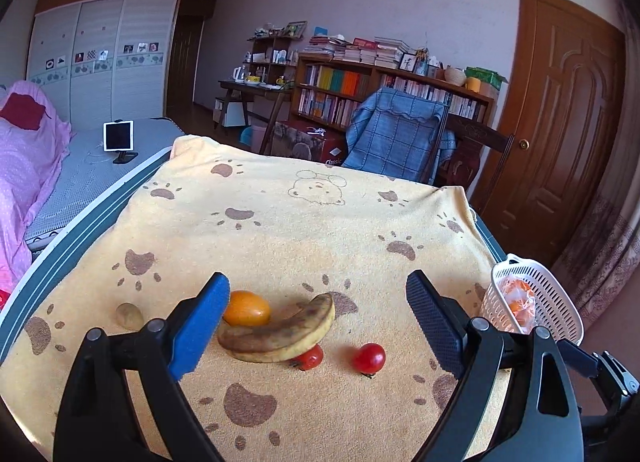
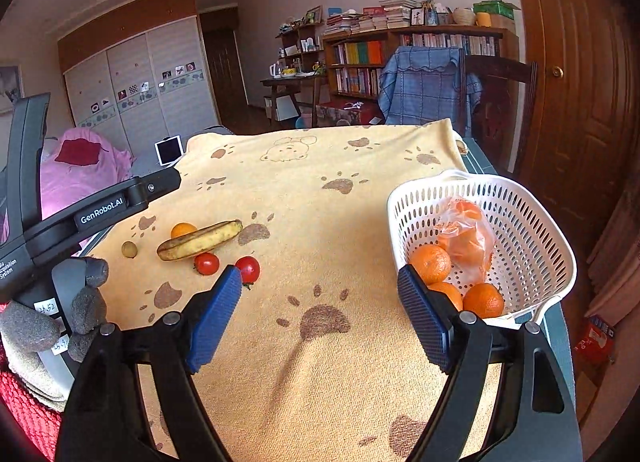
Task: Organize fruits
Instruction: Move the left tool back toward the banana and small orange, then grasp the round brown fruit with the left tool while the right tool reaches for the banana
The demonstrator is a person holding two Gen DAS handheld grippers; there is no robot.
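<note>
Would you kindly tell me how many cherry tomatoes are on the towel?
2. One cherry tomato is tucked against the banana; the other cherry tomato lies just right of it.

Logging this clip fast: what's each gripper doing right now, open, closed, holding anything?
Left gripper: open, holding nothing, jaws wide above the banana.
Right gripper: open, holding nothing, beside the basket.
</note>
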